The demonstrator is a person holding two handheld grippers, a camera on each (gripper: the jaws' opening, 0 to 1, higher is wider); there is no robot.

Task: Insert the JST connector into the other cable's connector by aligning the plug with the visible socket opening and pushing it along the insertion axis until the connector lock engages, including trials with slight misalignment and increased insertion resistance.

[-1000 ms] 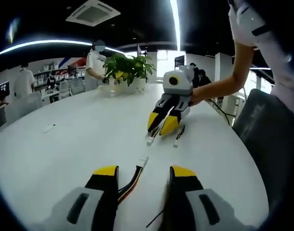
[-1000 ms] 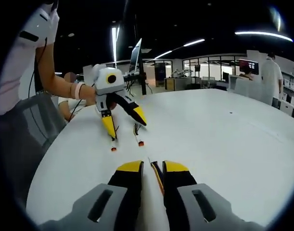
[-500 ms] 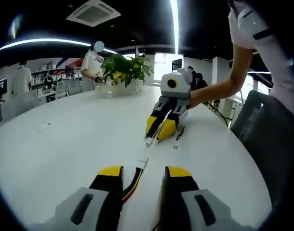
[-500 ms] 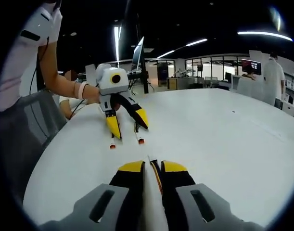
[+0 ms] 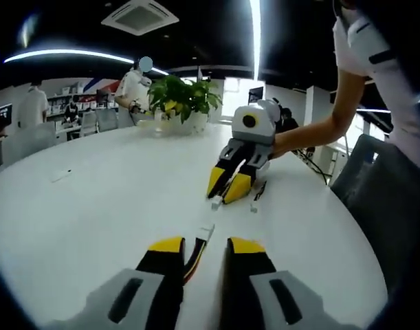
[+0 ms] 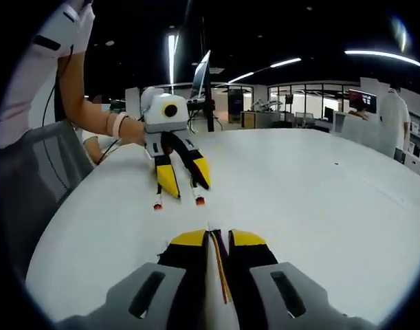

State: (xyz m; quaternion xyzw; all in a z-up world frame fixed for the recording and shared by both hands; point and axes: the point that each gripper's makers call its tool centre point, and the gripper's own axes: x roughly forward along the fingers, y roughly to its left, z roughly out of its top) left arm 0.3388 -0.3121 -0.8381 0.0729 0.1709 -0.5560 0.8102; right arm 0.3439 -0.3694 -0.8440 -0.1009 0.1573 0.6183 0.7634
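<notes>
A broad white tabletop (image 5: 93,199) carries everything, running back toward an office with ceiling strip lights; in the left gripper view a potted plant (image 5: 179,103) stands at its far side, with people standing behind it, and a grey chair (image 5: 385,206) sits at the near right edge. The person's bare forearm (image 5: 313,130) reaches in from the right in that view, holding the right gripper (image 5: 225,191), whose yellow-tipped jaws are drawn nearly together on a cable, its white connector (image 5: 215,204) sticking out just past the tips and touching or almost touching the tabletop. Nearest the camera, the left gripper (image 5: 203,244) is clenched on a cable with red, yellow and black wires (image 5: 194,254), the jaws pressed close on the wires, and its white connector (image 5: 206,232) juts forward just past the jaws, a short way apart from the other connector, the two roughly in line. In the right gripper view the right gripper (image 6: 216,238) grasps its thin wires (image 6: 220,265) between almost closed jaws, and the left gripper (image 6: 182,187) faces it from farther along the tabletop (image 6: 319,185), held by a hand (image 6: 130,130) with a wristband. Two small red-tipped ends (image 6: 199,201) lie on the tabletop just below the left gripper
</notes>
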